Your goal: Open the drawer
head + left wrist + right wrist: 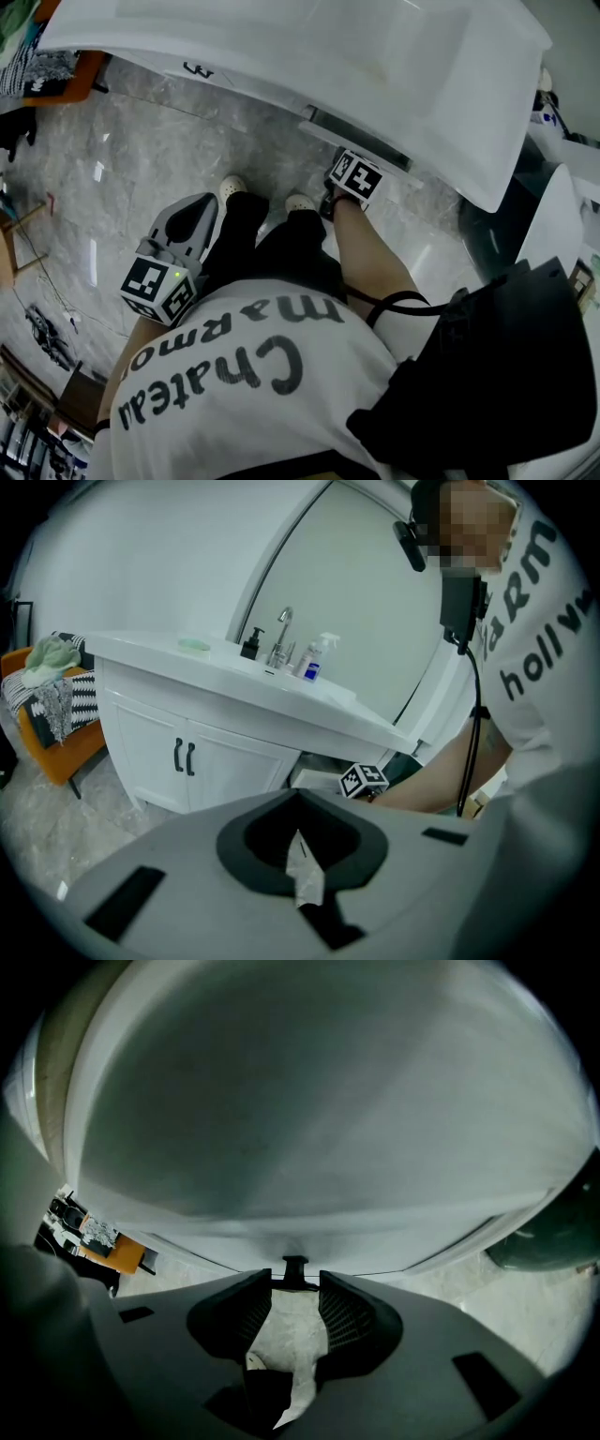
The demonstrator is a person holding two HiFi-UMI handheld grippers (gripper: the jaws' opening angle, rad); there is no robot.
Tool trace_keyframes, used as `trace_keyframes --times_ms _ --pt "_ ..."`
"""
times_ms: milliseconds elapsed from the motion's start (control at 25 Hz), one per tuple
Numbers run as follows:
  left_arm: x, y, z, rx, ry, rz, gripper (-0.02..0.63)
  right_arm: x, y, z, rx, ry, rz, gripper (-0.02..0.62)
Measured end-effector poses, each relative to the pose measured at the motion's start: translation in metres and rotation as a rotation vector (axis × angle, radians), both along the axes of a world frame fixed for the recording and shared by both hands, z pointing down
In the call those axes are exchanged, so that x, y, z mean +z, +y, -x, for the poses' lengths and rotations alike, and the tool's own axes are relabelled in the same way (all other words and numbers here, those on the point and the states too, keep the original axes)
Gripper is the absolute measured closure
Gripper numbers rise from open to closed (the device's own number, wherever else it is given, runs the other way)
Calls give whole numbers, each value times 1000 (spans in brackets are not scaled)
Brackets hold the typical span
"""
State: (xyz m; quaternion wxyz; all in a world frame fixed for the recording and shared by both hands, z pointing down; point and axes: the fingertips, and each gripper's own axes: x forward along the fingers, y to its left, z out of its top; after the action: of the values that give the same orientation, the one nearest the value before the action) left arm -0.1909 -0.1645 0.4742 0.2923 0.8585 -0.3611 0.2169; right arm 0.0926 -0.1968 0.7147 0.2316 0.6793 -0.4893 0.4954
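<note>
The white drawer front (309, 1129) fills the right gripper view, and its small black handle (294, 1270) sits right at the tips of my right gripper (295, 1286). That gripper's jaws stand apart, one on each side of the handle, without pinching it. From the head view, the right gripper (349, 169) reaches under the white vanity counter (394, 66) to the drawer (366, 142), where a dark gap shows above the front. My left gripper (199, 211) hangs by the person's left leg, shut and empty; its tips (298, 794) meet.
Left of the drawer, the vanity has two cabinet doors with black handles (184, 757). A faucet (281, 639), a spray bottle (317, 658) and a soap dispenser (250, 645) stand on the counter. An orange chair with clothes (56, 714) is far left. The floor is marble (122, 159).
</note>
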Motion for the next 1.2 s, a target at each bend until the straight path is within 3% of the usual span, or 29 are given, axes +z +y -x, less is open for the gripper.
trace_keyframes --times_ms 560,920,1200 --pt "10 -4 16 170 29 4 597 4 36 17 -3 22 10 433" --pt "24 -1 49 222 24 22 597 1 40 16 31 56 7 434" --pt "32 8 42 215 36 37 597 5 59 29 -19 52 38 437"
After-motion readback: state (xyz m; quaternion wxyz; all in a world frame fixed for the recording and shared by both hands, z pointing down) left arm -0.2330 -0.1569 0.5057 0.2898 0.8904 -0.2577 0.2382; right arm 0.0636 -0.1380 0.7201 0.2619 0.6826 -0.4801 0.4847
